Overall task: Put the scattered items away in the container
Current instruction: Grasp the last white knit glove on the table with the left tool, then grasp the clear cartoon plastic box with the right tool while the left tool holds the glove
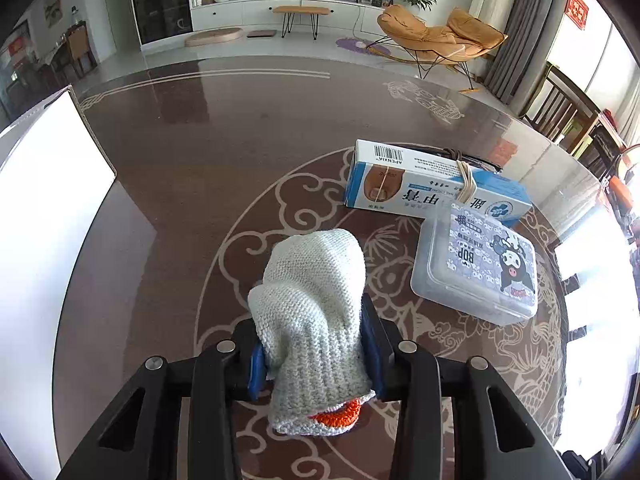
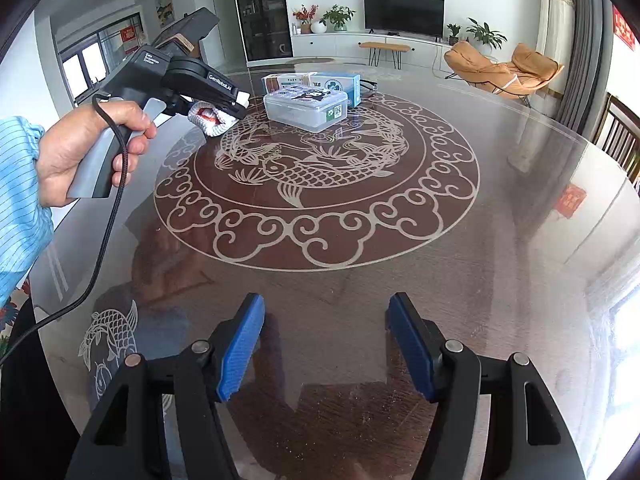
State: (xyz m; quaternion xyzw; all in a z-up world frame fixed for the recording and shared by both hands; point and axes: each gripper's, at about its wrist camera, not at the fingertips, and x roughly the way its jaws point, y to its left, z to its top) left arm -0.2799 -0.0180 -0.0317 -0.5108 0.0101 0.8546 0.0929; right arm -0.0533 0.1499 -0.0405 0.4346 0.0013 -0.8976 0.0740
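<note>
Left gripper [image 1: 314, 354] clenched on the glove [image 1: 316, 308], a white knit one with an orange cuff edge; blue pads press its lower half from both sides, the upper part bulging free above them. In the right wrist view the glove [image 2: 210, 120] hangs from that gripper [image 2: 230, 110] near the table [image 2: 500, 208], just beside the clear box [image 2: 306, 110]. Right gripper [image 2: 326, 346] released, nothing between its pads, hovering over bare table well apart from the items.

Still to tidy: clear box [image 1: 474, 266] and carton [image 1: 436, 188], touching each other; a thin dark thing lies behind the carton, tied to it by a band, too hidden to name. Container [image 1: 52, 220]: white wall at far left, only one side shows, inside not seen.

Risks, as I judge them:
- knit is soft and squashes; grip sits low, so the loose top could sag or snag the container rim on the way over
- glove could slip if the pads ease off
- a low swing could nudge the clear box
- container opening unseen, so a drop could miss
</note>
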